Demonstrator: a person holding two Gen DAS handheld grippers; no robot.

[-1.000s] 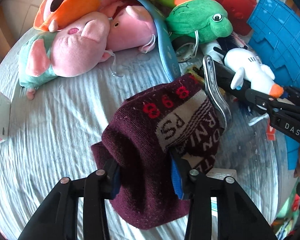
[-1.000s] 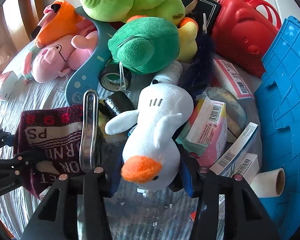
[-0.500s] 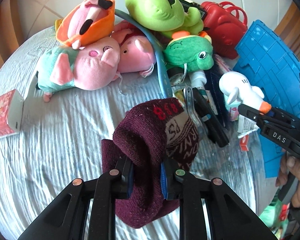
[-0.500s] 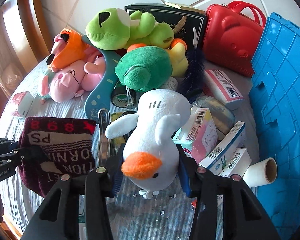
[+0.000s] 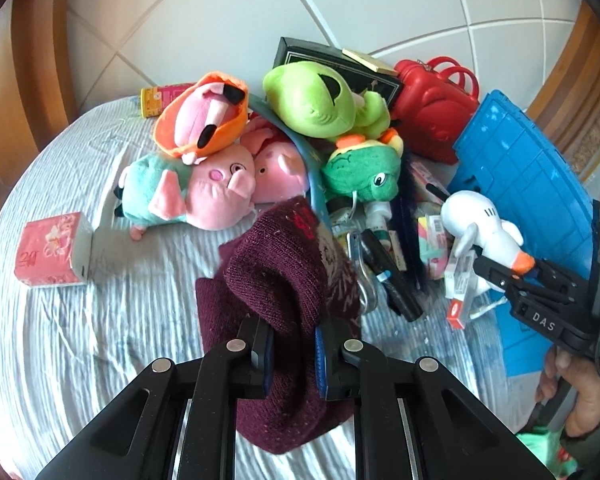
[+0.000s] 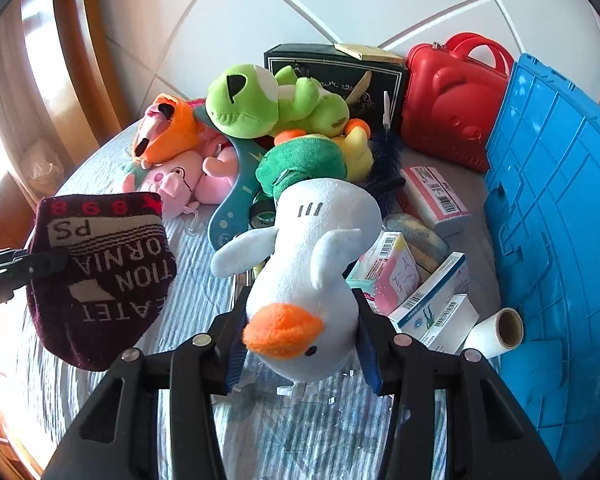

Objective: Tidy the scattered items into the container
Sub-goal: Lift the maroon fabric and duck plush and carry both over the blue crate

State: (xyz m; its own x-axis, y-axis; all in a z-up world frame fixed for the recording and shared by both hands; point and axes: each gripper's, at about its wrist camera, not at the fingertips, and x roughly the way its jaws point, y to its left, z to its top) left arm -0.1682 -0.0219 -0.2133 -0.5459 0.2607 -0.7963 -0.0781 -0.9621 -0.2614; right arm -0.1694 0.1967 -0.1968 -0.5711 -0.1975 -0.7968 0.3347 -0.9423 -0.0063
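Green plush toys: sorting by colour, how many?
2. Light green plush tops the pile; dark green frog lies just below it. Others may be buried.

- The maroon ribbed knit beanie (image 5: 276, 264) is coarse, matt wool-like cloth.
- The white plush duck with an orange felt-like bill (image 6: 312, 256) is soft, short-piled fabric.
- The blue ribbed plastic crate (image 6: 556, 216) is hard with a slight sheen.
- The red moulded plastic case (image 6: 448, 112) looks glossy.
- The pale blue crinkled tablecloth (image 5: 60, 320) is matt.
- The black two-finger grippers' arms (image 6: 300, 344) are matt plastic with shiny metal pins.
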